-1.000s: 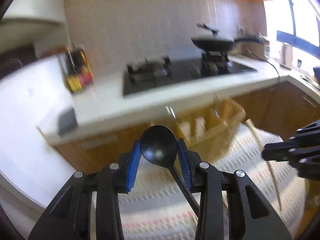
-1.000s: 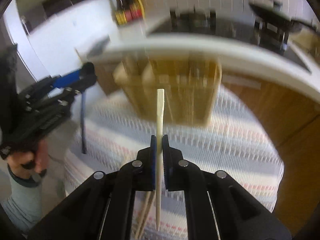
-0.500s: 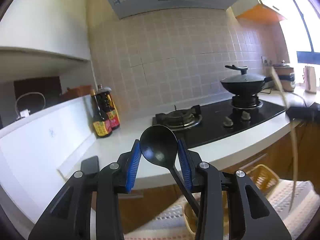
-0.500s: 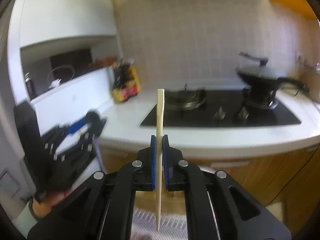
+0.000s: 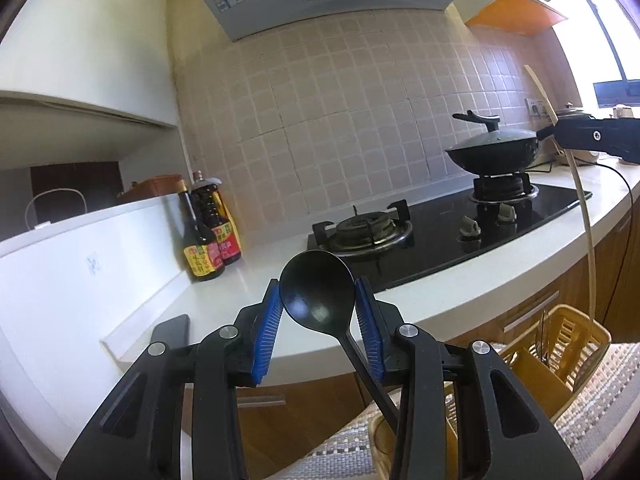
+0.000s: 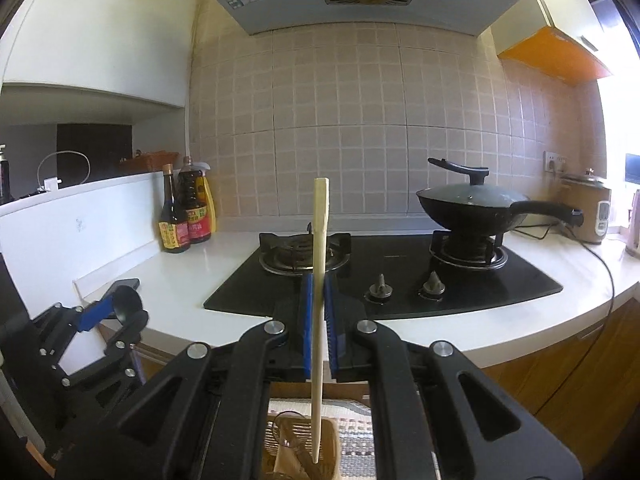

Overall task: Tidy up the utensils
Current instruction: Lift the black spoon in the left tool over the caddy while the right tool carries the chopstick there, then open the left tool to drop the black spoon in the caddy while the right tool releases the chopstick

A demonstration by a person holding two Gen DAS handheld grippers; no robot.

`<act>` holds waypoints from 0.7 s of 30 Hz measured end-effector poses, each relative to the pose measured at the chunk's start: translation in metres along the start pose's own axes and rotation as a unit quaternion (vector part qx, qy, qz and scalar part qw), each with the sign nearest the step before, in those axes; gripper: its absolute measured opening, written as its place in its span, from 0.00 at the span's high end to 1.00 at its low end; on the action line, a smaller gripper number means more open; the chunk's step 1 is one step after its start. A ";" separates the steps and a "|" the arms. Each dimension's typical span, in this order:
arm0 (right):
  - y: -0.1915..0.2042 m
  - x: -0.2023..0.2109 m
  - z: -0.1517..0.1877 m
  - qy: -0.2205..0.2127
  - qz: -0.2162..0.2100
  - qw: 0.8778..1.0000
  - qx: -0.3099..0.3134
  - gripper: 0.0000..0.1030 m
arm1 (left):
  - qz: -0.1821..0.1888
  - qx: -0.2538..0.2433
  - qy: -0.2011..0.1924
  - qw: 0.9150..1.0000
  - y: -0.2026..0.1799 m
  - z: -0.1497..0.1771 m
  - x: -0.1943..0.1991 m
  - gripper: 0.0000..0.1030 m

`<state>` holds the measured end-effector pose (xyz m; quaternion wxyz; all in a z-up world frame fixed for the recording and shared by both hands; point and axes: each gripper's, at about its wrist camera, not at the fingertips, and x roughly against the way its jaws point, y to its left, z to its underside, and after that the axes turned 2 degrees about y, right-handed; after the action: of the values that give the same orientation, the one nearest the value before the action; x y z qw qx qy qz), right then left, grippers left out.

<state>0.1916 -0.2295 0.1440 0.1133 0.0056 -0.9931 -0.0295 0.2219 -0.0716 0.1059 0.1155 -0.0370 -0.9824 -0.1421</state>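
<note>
Clamping: left tongs (image 5: 317, 322) pinch spoon (image 5: 317, 295), right tongs (image 6: 316, 330) chopstick (image 6: 320, 264).

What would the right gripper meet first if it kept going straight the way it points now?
Probably the white counter's front edge, then the black hob behind it. The right gripper, shut on the pale wooden stick, points slightly downward toward them. Depth is unclear, so this is a guess.

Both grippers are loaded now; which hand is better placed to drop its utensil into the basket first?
Probably the right. In the right wrist view the right gripper holds the wooden stick upright, its lower end hanging just over the basket. The left gripper holds the black spoon by its bowl, handle slanting.
</note>
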 end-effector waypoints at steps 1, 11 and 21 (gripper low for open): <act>0.000 -0.001 0.003 -0.003 0.001 1.000 0.000 0.96 | -0.001 -0.002 -0.001 1.000 -0.002 0.002 -0.001 0.66; 0.007 -0.010 0.035 -0.012 -0.002 1.000 0.022 0.95 | 0.006 0.023 -0.009 1.000 -0.005 0.029 -0.006 0.65; -0.001 0.001 0.045 0.013 -0.031 0.999 0.008 0.95 | 0.055 0.050 -0.008 0.997 0.010 0.029 0.013 0.57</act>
<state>0.1802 -0.2278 0.1000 0.1250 0.0373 -0.9912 -0.0244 0.2035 -0.0532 0.0843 0.1174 -0.0863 -0.9856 -0.0859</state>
